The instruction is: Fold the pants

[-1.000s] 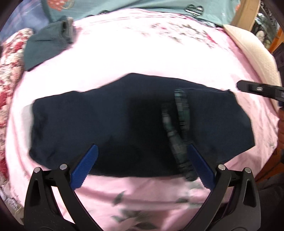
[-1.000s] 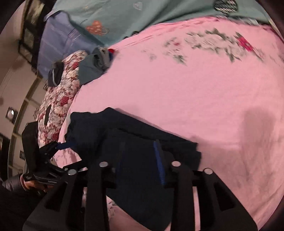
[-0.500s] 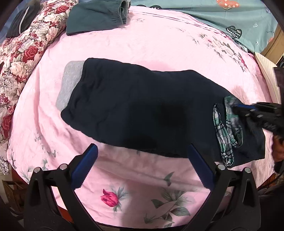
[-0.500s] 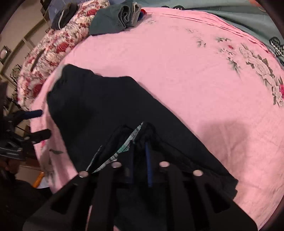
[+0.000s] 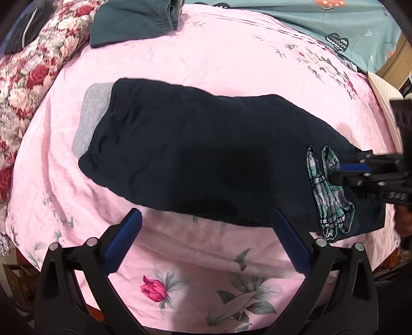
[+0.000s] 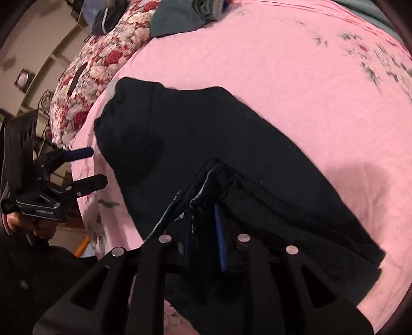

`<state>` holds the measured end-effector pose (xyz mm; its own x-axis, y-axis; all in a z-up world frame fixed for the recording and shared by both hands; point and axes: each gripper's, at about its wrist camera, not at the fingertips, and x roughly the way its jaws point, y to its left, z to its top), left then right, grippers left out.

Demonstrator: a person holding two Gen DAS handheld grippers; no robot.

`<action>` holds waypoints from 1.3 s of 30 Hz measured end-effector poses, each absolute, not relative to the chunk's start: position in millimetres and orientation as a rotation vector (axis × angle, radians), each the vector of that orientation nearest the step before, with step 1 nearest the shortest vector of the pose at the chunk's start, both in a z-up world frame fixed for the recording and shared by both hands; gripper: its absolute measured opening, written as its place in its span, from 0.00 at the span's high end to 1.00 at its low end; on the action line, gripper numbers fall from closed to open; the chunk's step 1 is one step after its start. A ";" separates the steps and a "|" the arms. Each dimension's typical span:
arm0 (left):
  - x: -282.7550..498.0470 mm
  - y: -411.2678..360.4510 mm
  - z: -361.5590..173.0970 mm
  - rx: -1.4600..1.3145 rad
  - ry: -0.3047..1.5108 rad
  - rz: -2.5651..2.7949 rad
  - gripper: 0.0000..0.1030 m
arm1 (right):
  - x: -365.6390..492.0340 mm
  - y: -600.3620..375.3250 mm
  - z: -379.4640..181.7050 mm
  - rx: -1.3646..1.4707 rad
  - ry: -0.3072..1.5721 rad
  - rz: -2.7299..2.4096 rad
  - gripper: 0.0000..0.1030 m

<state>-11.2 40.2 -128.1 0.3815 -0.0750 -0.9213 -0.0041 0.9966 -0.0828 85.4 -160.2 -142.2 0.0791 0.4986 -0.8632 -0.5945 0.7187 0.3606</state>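
Dark navy pants (image 5: 206, 159) lie folded lengthwise across the pink bedsheet (image 5: 231, 64), with a grey cuff (image 5: 90, 121) at the left end and plaid lining (image 5: 327, 195) showing at the waist end on the right. My left gripper (image 5: 206, 242) is open and empty, hovering over the sheet just in front of the pants' near edge. My right gripper (image 6: 206, 208) is shut on the waistband of the pants (image 6: 231, 144) and lifts it a little; it also shows in the left wrist view (image 5: 342, 172).
A folded teal garment (image 5: 134, 20) lies at the far side of the bed. A red floral quilt (image 5: 28, 69) runs along the left. A teal sheet (image 5: 347, 28) and a cream pillow (image 5: 383, 103) lie at the far right. The bed's near edge is just below my left gripper.
My left gripper has pulled back from the pants and stays open. My right gripper has closed on the waistband and raised it slightly.
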 end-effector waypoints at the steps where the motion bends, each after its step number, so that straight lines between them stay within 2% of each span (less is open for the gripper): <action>1: -12.4 39.1 -126.4 -0.064 1.171 -0.046 0.02 | 80.7 -160.2 -128.6 -0.115 1.225 0.845 0.70; 2: -13.4 38.3 -125.7 -0.059 1.169 -0.047 0.02 | 77.0 -162.9 -117.7 -0.133 1.198 0.872 0.48; 3: -14.4 37.7 -125.8 -0.056 1.170 -0.047 0.02 | 73.0 -165.9 -102.1 -0.154 1.153 0.910 0.41; 6: -18.1 38.1 -127.0 -0.056 1.176 -0.035 0.02 | 73.0 -178.0 -81.0 -0.197 1.094 0.993 0.41; 7: -20.4 39.2 -127.6 -0.063 1.177 -0.028 0.02 | 77.0 -180.5 -79.3 -0.208 1.091 0.995 0.42; 9: -25.1 41.0 -128.8 -0.078 1.180 -0.015 0.02 | 96.4 -180.5 -83.2 -0.246 1.100 0.981 0.52; 10: -28.3 41.6 -129.5 -0.084 1.181 -0.004 0.02 | 109.3 -177.8 -90.5 -0.271 1.125 0.990 0.66; 11: -31.3 42.6 -129.9 -0.088 1.182 0.006 0.02 | 117.7 -175.5 -98.0 -0.292 1.152 1.005 0.75; 13: -38.0 44.0 -129.7 -0.097 1.184 0.031 0.02 | 129.5 -161.4 -113.3 -0.360 1.194 1.032 0.79; 17: -51.5 50.1 -126.9 -0.119 1.182 0.091 0.02 | 131.7 -136.2 -140.5 -0.549 1.254 1.126 0.79; 20: -58.7 56.5 -126.1 -0.146 1.185 0.132 0.02 | 126.8 -119.2 -151.0 -0.700 1.229 1.171 0.78; 28: -52.9 52.8 -120.7 -0.141 1.185 0.147 0.02 | 128.5 -111.0 -147.9 -0.746 1.224 1.236 0.77; 32: -49.1 43.3 -116.0 -0.105 1.175 0.137 0.02 | 128.6 -115.3 -150.6 -0.786 1.230 1.234 0.66; 35: -50.4 40.1 -115.9 -0.095 1.182 0.139 0.02 | 128.5 -113.8 -156.4 -0.776 1.255 1.238 0.64; 36: -50.1 40.4 -116.4 -0.098 1.186 0.142 0.02 | 128.9 -112.8 -158.4 -0.754 1.268 1.237 0.64; 37: -49.7 41.0 -116.6 -0.102 1.189 0.147 0.02 | 128.8 -112.3 -158.8 -0.742 1.271 1.238 0.69; 38: -49.0 41.6 -116.1 -0.106 1.188 0.150 0.02 | 127.8 -113.5 -157.8 -0.740 1.264 1.243 0.79; 39: -48.5 41.4 -115.7 -0.108 1.187 0.152 0.02 | 125.6 -114.2 -154.3 -0.740 1.251 1.247 0.84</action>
